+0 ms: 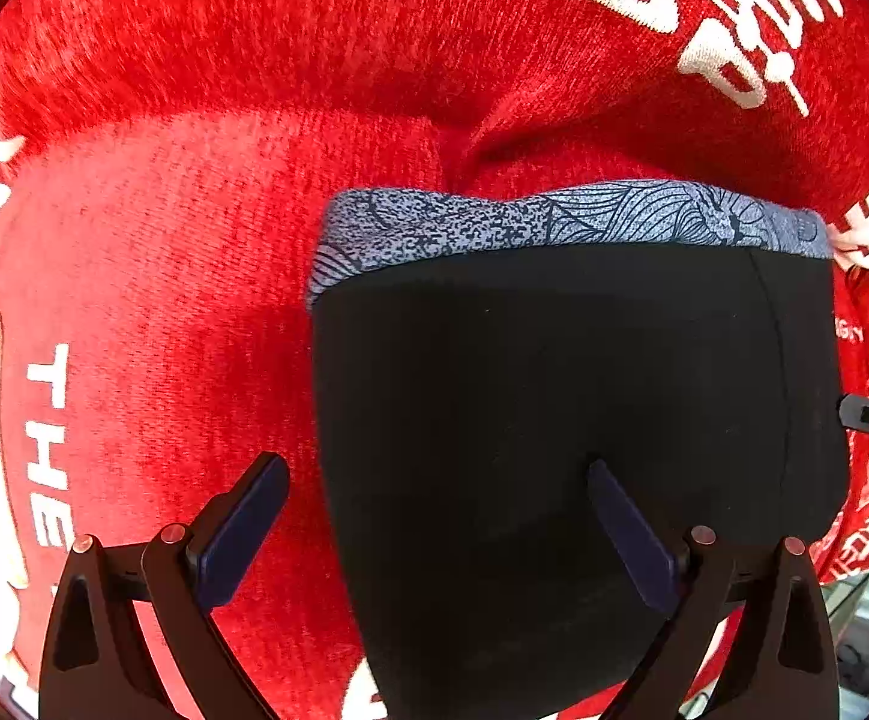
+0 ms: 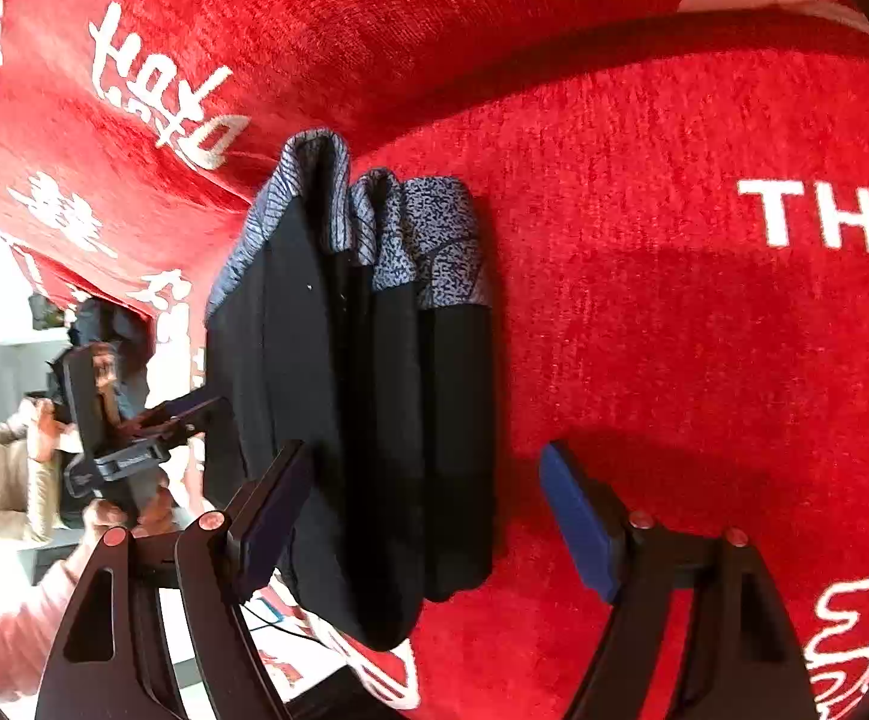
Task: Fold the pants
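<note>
The left tongs [image 1: 437, 516] stand wide, angled steeply down, one blue-padded finger over the folded black pants with a grey patterned waistband [image 1: 578, 396], the other over the red plush blanket with white lettering [image 1: 182, 276]; nothing is pinched. The right tongs [image 2: 425, 510] also gape wide and hold nothing, pointing down at a slant, with the pants' stacked folds [image 2: 368, 396] lying between their fingers, untouched as far as can be seen. The pants rest on the blanket. At the right view's left edge a person's hand [image 2: 128, 513] grips the left tool's handle.
</note>
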`<state>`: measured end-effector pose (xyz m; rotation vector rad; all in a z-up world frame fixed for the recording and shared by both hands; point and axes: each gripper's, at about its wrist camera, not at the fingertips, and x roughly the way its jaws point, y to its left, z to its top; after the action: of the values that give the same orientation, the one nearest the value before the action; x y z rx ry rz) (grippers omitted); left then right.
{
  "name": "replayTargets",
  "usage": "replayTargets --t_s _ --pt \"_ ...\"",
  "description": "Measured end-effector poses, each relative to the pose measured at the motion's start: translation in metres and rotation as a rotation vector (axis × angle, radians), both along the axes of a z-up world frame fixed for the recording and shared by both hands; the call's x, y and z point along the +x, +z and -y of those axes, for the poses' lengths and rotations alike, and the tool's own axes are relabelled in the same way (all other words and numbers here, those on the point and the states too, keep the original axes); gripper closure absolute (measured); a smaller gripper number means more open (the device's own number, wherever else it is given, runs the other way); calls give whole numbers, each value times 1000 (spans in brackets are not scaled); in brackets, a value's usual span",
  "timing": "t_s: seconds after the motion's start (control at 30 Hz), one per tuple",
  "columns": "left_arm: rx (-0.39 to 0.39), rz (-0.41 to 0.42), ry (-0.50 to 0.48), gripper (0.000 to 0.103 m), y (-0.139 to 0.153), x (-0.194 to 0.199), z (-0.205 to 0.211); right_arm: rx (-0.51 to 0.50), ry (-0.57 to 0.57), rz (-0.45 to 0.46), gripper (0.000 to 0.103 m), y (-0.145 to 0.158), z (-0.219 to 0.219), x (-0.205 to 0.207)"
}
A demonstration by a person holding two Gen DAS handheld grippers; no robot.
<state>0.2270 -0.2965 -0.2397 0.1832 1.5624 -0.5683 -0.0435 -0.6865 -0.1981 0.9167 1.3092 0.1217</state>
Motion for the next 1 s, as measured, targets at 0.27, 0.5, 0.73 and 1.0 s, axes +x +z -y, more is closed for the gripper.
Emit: replayTargets --t_s 0.27,0.5,0.73,1.0 --pt "-90 -136 70 1 -32 17 -21 93 54 -6 20 -14 0 7" --pt "-125 -115 93 0 -41 15 -14 170 61 60 19 -27 -1 26" --pt "-146 -26 104 36 -14 0 -1 198 -5 36 41 -21 -1 30" --pt "-143 25 49 56 43 -19 17 299 -76 119 63 18 11 -11"
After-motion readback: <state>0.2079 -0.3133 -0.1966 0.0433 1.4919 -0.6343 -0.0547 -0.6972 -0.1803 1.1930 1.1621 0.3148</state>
